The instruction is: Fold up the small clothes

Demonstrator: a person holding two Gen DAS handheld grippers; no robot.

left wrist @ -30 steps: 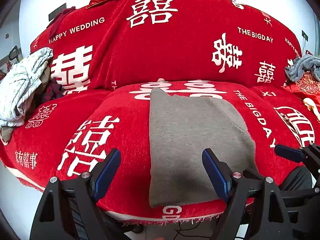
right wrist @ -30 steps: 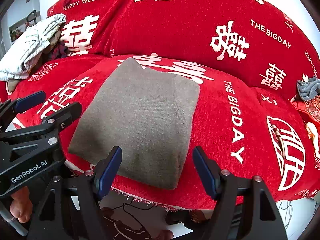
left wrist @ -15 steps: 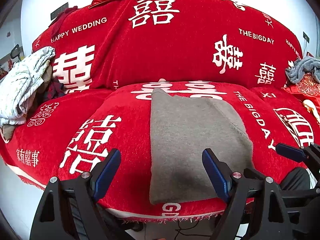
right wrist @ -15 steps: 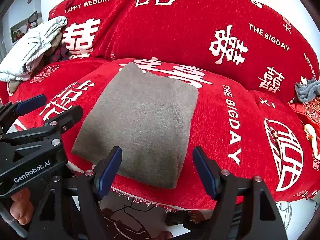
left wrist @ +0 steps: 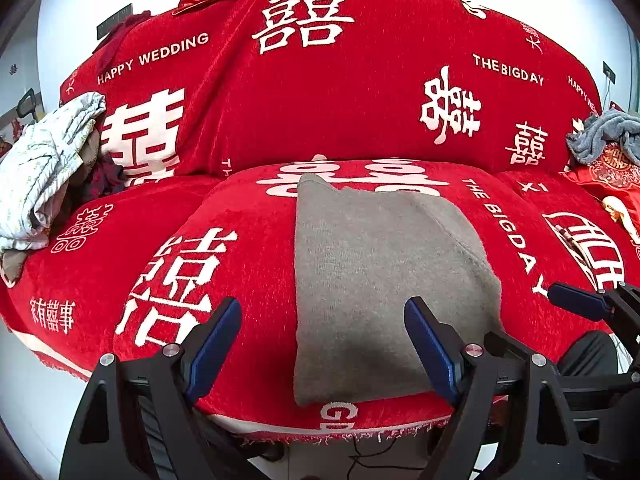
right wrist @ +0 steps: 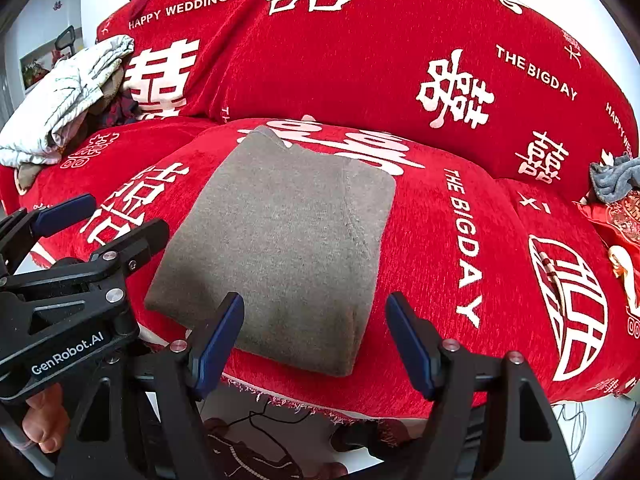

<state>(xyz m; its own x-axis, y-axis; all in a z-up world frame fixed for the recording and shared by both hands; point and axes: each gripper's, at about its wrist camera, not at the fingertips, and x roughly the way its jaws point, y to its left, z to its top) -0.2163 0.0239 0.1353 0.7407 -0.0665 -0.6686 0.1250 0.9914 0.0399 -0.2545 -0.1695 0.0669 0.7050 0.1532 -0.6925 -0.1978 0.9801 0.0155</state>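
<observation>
Two claws: we hold the left claw [left wrist: 322, 336] and the right claw [right wrist: 314, 332] side by side at the near edge of the sofa, both angled down at the seat.
Claw state: both stand wide apart with nothing between the pads; neither touches cloth.
Task's thing: a grey knit garment [left wrist: 380, 280], already doubled into a tidy rectangle, lies flat on the middle seat cushion of the red sofa cover [left wrist: 360, 92].
Long axis: the rectangle runs from near to far, its near short edge almost at the cushion's front lip, its far end just short of the backrest.
Key relation: the near edge lies just ahead of and below both claws. In the left wrist view the garment's left long edge falls between the left claw's fingers; in the right wrist view the near right corner [right wrist: 344, 368] falls between the right claw's fingers.
Nearer hand: we judge each claw about equally close, one to each near corner.
Next move, as we judge it: pinch both near corners and carry them to the far edge to halve the length.
Risk: the knit looks thick and layered, so a shallow pinch may lift only the top layer.
Other cloth: a pale bundle [left wrist: 44, 168] at far left and a grey-blue rag [left wrist: 604, 136] at far right, both well apart.
</observation>
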